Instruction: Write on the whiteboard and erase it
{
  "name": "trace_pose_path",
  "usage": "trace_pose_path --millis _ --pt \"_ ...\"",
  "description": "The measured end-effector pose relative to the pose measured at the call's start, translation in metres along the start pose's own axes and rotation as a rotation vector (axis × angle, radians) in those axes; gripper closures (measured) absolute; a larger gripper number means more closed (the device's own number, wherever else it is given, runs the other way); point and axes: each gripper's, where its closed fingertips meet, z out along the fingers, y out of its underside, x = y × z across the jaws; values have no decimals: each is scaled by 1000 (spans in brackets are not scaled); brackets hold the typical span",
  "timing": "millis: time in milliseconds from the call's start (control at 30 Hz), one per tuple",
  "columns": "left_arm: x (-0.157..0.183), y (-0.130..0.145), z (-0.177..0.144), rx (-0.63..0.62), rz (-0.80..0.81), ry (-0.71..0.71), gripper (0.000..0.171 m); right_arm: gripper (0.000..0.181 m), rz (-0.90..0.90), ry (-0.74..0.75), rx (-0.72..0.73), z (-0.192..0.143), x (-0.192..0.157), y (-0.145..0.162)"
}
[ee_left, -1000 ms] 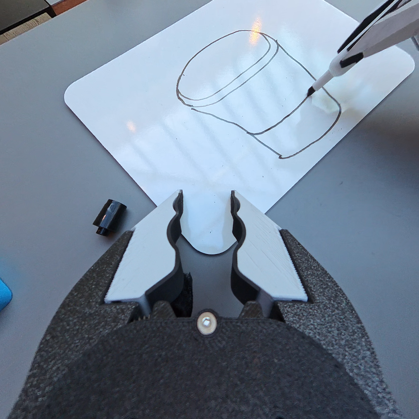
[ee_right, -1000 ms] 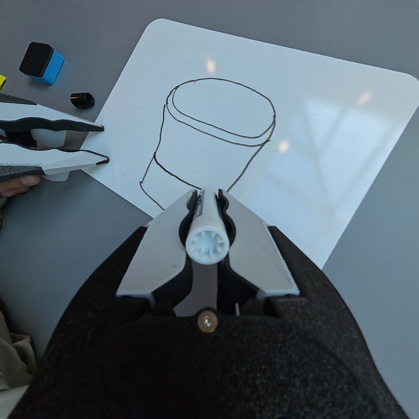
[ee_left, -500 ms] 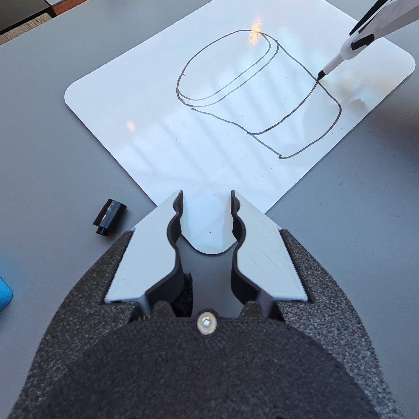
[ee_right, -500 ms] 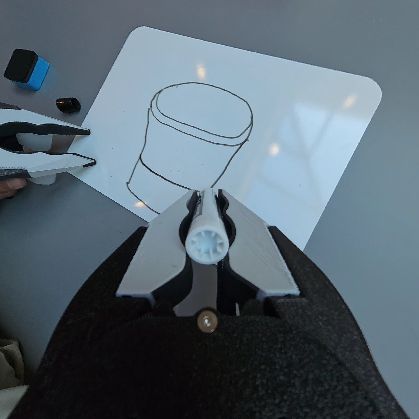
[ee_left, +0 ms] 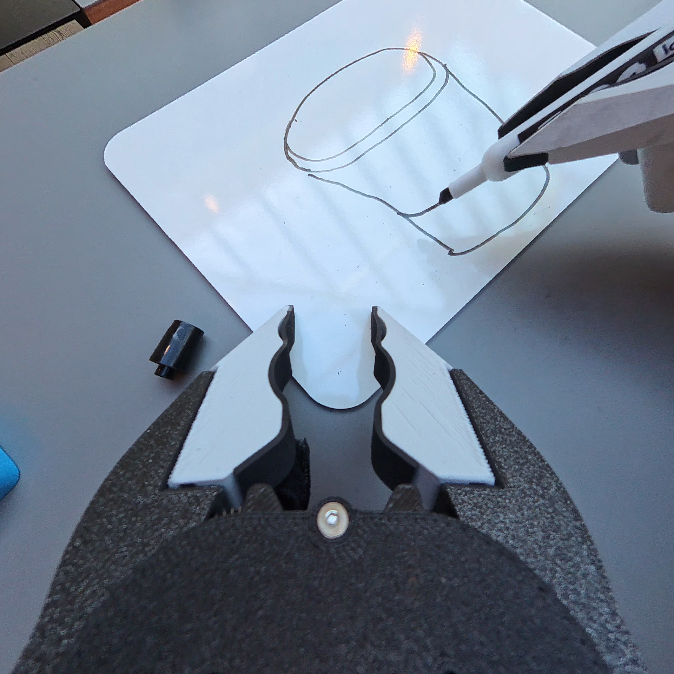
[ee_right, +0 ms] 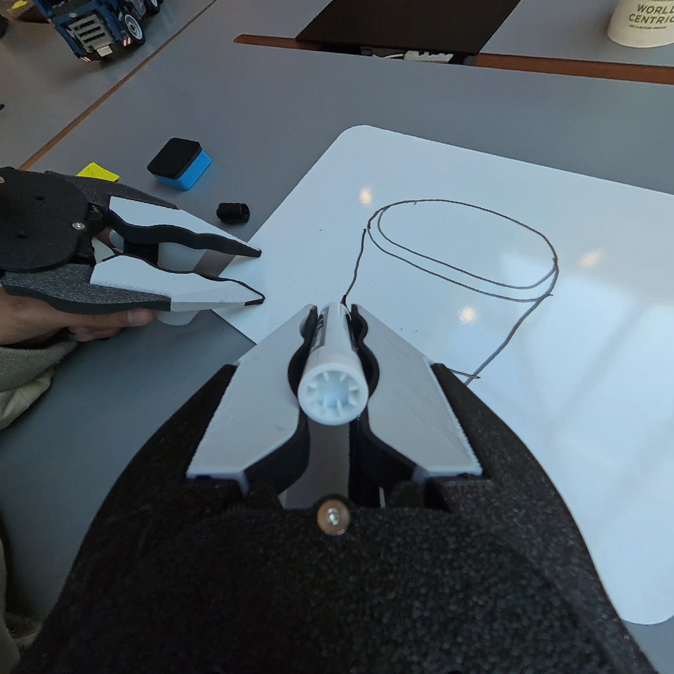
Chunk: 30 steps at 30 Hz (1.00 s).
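A white board (ee_left: 255, 182) lies on the grey table (ee_left: 73, 219) and bears a black line drawing of a cup (ee_left: 364, 120). My left gripper (ee_left: 332, 313) is open and empty, with its fingers on either side of the board's near corner. My right gripper (ee_right: 332, 308) is shut on a white marker (ee_right: 332, 394). In the left wrist view the marker's black tip (ee_left: 445, 197) sits at the end of a curved line in the drawing and seems to touch the board. The black marker cap (ee_left: 177, 348) lies loose, left of my left gripper.
A blue eraser with a black pad (ee_right: 180, 164) and a yellow note (ee_right: 98, 171) lie left of the board (ee_right: 474, 437). A hand (ee_right: 73, 324) holds the left gripper (ee_right: 260, 275). Far off are a toy truck (ee_right: 98, 25), a dark panel (ee_right: 401, 22) and a white cup (ee_right: 642, 22).
My right gripper has come down and moved across the drawing with the marker, from the cup's far side to the curved band line. The left gripper has not moved.
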Motion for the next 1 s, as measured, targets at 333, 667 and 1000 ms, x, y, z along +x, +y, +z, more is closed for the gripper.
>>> trace_pose_path --millis 333,667,1000 --pt "0 0 0 0 -1 0 129 163 -44 24 -39 15 0 5" --pt "0 0 0 0 0 0 129 163 -22 12 -79 16 2 9" --pt "0 -1 0 0 0 -2 129 163 -8 26 -98 7 8 14"
